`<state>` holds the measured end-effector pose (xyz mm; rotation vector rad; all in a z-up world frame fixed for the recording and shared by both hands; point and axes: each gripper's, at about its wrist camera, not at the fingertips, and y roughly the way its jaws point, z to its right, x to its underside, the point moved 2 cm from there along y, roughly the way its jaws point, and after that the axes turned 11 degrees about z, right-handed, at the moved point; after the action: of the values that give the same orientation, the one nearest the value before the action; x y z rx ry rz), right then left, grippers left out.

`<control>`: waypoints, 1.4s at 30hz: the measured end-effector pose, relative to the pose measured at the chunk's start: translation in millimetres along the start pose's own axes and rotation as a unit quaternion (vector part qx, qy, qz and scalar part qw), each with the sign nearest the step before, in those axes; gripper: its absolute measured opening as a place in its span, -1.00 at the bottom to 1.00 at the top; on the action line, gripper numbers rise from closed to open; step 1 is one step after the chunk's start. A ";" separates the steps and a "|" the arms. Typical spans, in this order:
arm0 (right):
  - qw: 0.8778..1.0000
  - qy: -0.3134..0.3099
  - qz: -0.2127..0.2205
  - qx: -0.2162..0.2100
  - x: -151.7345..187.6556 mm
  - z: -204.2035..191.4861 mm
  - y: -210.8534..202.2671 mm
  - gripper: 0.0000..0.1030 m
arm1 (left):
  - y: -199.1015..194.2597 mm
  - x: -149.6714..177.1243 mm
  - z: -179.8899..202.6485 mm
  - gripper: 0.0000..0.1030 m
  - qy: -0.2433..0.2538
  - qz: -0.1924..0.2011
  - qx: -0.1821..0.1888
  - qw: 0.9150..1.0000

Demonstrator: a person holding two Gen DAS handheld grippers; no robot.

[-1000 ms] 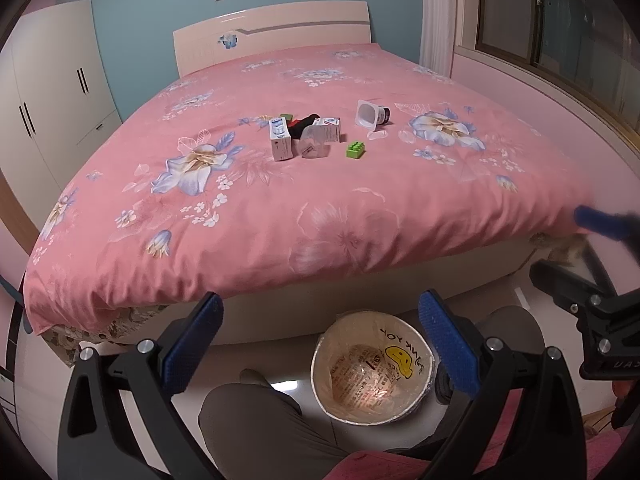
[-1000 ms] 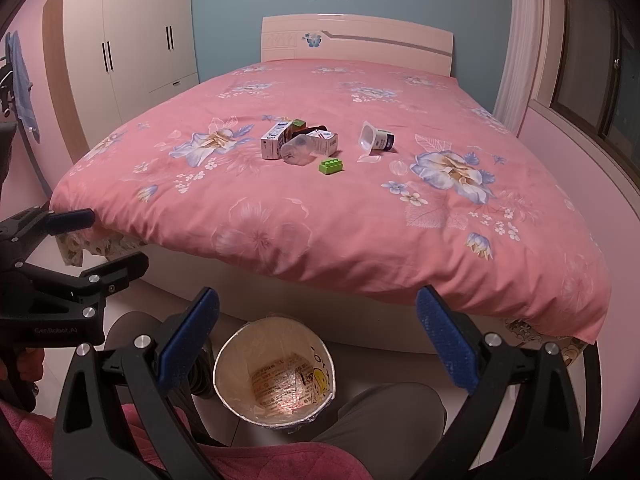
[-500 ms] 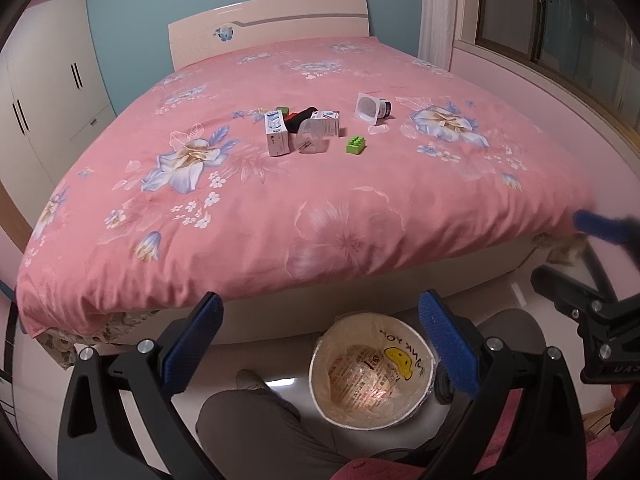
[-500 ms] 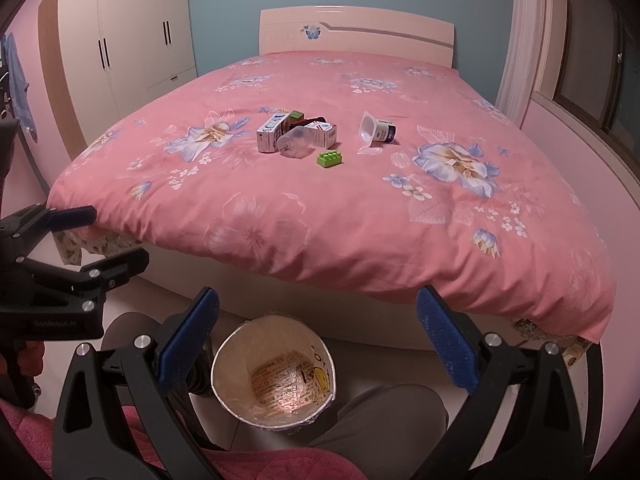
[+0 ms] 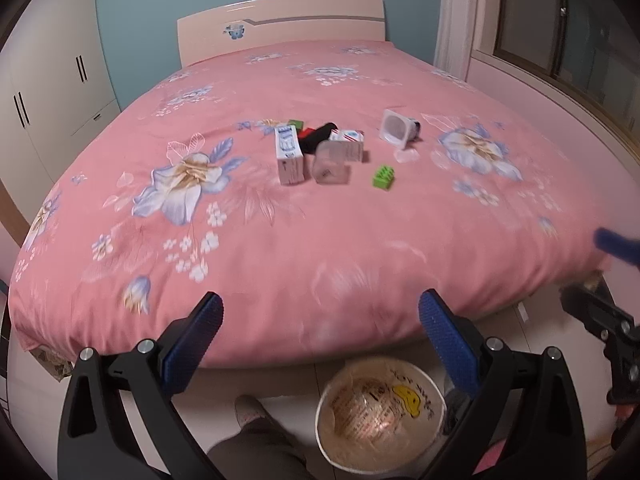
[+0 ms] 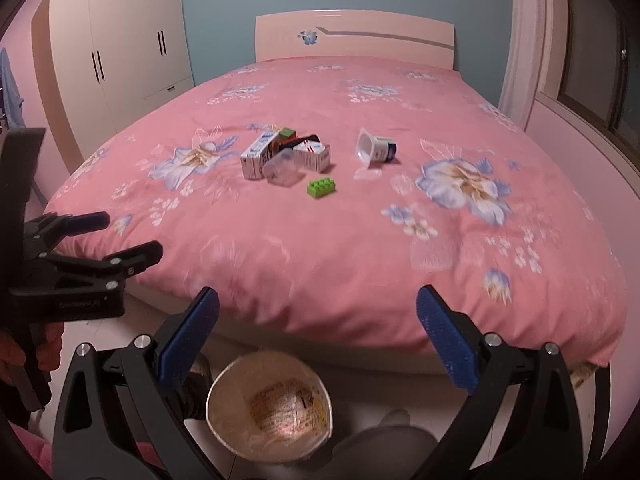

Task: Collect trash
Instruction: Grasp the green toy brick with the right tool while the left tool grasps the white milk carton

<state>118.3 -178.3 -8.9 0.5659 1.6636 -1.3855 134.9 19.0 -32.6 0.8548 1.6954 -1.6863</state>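
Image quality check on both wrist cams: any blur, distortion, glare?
Left wrist: strong fisheye curvature with dark corner vignette; bin and right gripper at the frame edge smeared by motion blur; bed clutter reasonably sharp. Right wrist: same barrel distortion; bin soft, near bed edge slightly blurred; green brick legible. Dim warm lighting, no harsh glare.

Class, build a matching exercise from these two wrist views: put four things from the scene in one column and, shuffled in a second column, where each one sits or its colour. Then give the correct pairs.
Column 1
1. toy brick
2. yogurt cup
3. trash bin
4. wardrobe

Column 2
A. on the floor at the foot of the bed, open top up
B. green, nearest the bed's foot edge among the items
C. against the wall, left of the bed
D. on its side on the pink cover, right of the cartons

Pairs: 1-B, 2-D, 3-A, 4-C
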 end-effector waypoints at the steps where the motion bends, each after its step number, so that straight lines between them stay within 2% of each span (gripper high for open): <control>1: 1.000 -0.002 0.001 -0.001 -3.3 -0.1 4.1 0.87 | 7.0 -6.5 -2.8 0.93 -0.004 0.002 -0.002 1.000; 8: 1.000 -0.020 -0.007 -0.010 -23.3 0.9 52.5 0.87 | 53.7 -40.5 -19.4 0.93 -0.028 0.001 -0.015 1.000; 19: 0.998 -0.033 -0.038 -0.029 -42.7 5.6 140.3 0.87 | 135.1 -87.7 -33.8 0.93 -0.032 -0.008 -0.030 0.999; 33: 0.994 -0.060 -0.083 -0.043 -46.2 11.6 248.1 0.87 | 242.3 -114.6 -49.6 0.93 -0.037 -0.044 -0.049 0.997; 42: 0.984 -0.071 -0.127 -0.101 -44.8 16.7 302.2 0.87 | 306.4 -111.9 -64.8 0.92 -0.049 -0.100 -0.039 0.993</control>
<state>385.9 -102.4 -136.4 0.1381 1.7777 -1.3779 446.8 76.6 -132.8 0.5728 1.8158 -1.7488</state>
